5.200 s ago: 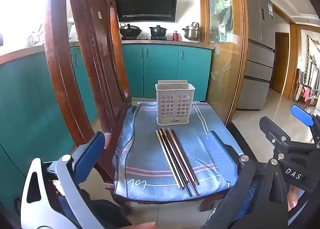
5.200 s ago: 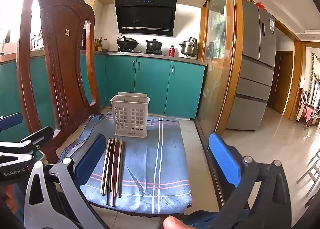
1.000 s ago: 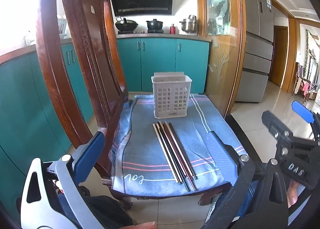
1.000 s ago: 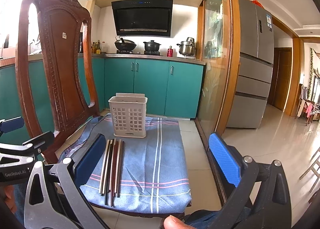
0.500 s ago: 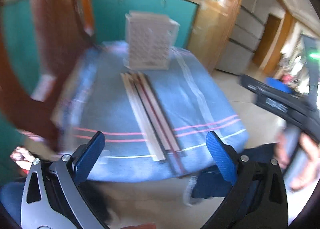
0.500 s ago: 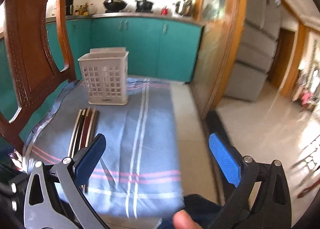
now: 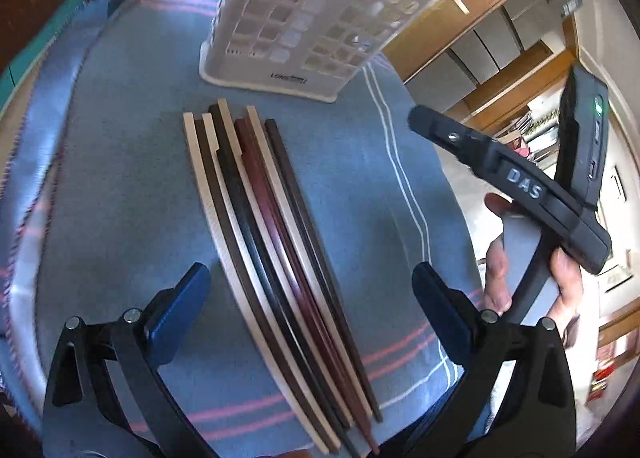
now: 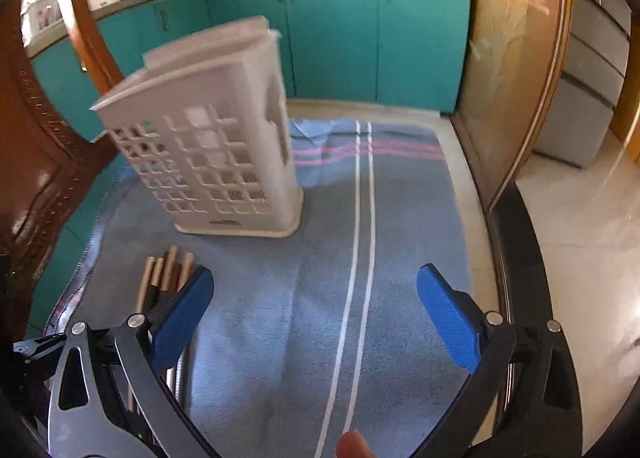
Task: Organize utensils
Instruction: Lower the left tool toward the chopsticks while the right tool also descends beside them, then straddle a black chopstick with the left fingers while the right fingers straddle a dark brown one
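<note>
Left wrist view puts your left tongs [image 7: 306, 294] wide apart, straddling the row of wooden chopsticks [image 7: 276, 258] on the blue striped cloth [image 7: 120, 178]; white slotted plastic holder [image 7: 304, 18] stands beyond. Right tongs [image 8: 316, 310] gape empty. Next, probably descend and pinch a pair.

The right gripper [image 8: 316, 298] hung with its blue pads spread wide over a blue striped cloth [image 8: 400, 218]. A white slotted basket [image 8: 208, 146] stood upright on the cloth ahead and to the left. Chopstick ends [image 8: 164, 274] showed beside the left pad, before teal cabinets [image 8: 360, 30].
</note>
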The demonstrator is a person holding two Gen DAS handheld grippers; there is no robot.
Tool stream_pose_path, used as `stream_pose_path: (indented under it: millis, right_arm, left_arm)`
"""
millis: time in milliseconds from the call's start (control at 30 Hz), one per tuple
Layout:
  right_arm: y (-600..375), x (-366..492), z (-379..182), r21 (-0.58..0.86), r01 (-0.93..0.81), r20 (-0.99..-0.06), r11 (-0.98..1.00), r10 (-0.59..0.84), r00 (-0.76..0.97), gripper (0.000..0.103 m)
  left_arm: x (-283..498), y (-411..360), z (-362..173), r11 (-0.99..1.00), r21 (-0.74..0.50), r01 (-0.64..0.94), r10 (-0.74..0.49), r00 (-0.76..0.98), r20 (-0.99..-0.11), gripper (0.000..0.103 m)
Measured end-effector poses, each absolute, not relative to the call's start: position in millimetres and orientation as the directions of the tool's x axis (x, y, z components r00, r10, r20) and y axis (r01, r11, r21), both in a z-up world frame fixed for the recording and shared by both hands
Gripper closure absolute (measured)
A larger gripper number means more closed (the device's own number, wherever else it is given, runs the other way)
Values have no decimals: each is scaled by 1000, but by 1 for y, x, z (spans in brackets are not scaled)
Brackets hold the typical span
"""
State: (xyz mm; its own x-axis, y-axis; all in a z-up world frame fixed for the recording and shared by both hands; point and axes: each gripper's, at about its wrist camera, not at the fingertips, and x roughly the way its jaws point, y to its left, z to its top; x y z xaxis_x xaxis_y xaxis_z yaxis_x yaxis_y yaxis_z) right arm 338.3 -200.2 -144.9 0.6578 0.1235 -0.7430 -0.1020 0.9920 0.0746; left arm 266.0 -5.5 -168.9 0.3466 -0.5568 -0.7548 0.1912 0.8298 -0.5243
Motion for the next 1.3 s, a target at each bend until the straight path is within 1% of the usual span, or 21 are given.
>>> stream_pose_path:
  millis: [67, 133, 200, 333, 433, 500, 567, 600, 633, 667, 700, 767, 833, 900, 933, 1000, 1033, 1067, 1133, 1200, 1300]
  right_arm:
    - [-208, 339, -141, 89, -75, -732, 993, 116, 671, 3]
    - [-217, 340, -142, 130, -58, -734, 990, 136, 666, 3]
    - [-223, 341, -147, 160, -47, -751, 986, 153, 642, 3]
    - [-231, 352, -161, 147, 11, -790, 989, 111, 604, 3]
    - [-240, 354, -164, 211, 26, -793, 977, 155, 589, 3]
    - [-241, 352, -161, 210, 25, -787, 977, 153, 597, 3]
    - [-240, 349, -157, 163, 21, -787, 986, 117, 606, 3]
    - [-239, 348, -157, 142, 21, -788, 990, 100, 607, 8]
    - [-238, 348, -157, 122, 22, -794, 992, 84, 602, 14]
    - [-239, 349, -160, 108, 27, -803, 994, 71, 592, 26]
    - [-241, 349, -163, 112, 35, -816, 993, 72, 574, 31]
    - [-244, 351, -169, 148, 38, -829, 988, 103, 550, 35]
    - [-245, 351, -171, 169, 38, -829, 985, 121, 545, 35]
    - [-240, 350, -170, 153, 29, -825, 988, 112, 553, 35]
    - [-237, 349, -169, 137, 20, -822, 990, 102, 560, 35]
    - [-230, 349, -169, 111, 4, -819, 994, 89, 566, 35]
    - [-227, 349, -170, 100, -8, -820, 995, 86, 566, 35]
    - [-223, 348, -171, 95, -19, -822, 995, 89, 563, 35]
    - [-216, 347, -173, 93, -45, -825, 995, 103, 555, 35]
    - [-208, 346, -175, 89, -78, -829, 993, 118, 547, 35]
    - [-189, 341, -178, 79, -148, -837, 986, 146, 528, 35]
  left_arm:
    - [271, -11, -171, 824, -532, 196, -565, 351, -746, 3]
    - [275, -21, -172, 833, -513, 205, -552, 347, -758, 3]
    - [277, -30, -171, 834, -508, 216, -552, 344, -760, 3]
    - [281, -49, -168, 813, -528, 247, -582, 321, -747, 3]
    - [289, -67, -169, 800, -536, 271, -599, 309, -738, 3]
    - [295, -71, -169, 784, -554, 280, -619, 295, -728, 3]
    - [299, -73, -168, 770, -575, 276, -637, 281, -718, 3]
    - [301, -72, -167, 789, -552, 270, -613, 295, -733, 3]
    - [304, -72, -168, 841, -475, 260, -539, 322, -778, 3]
    - [307, -71, -167, 887, -385, 254, -455, 342, -822, 3]
    - [308, -72, -168, 906, -337, 256, -412, 350, -841, 3]
    - [311, -80, -169, 915, -272, 299, -370, 349, -861, 4]
    - [313, -88, -170, 923, -203, 326, -319, 357, -878, 4]
    - [315, -91, -173, 944, -111, 312, -237, 402, -885, 10]
    - [315, -89, -174, 949, -97, 299, -222, 421, -879, 16]
    - [314, -82, -170, 955, -120, 273, -234, 437, -868, 37]
    - [314, -79, -169, 954, -130, 269, -242, 440, -865, 54]
    - [316, -75, -168, 954, -151, 258, -255, 440, -861, 58]
    - [315, -71, -170, 960, -147, 239, -244, 450, -859, 62]
    - [317, -70, -171, 966, -126, 226, -220, 461, -859, 62]
    - [319, -62, -173, 963, -159, 216, -244, 459, -854, 62]
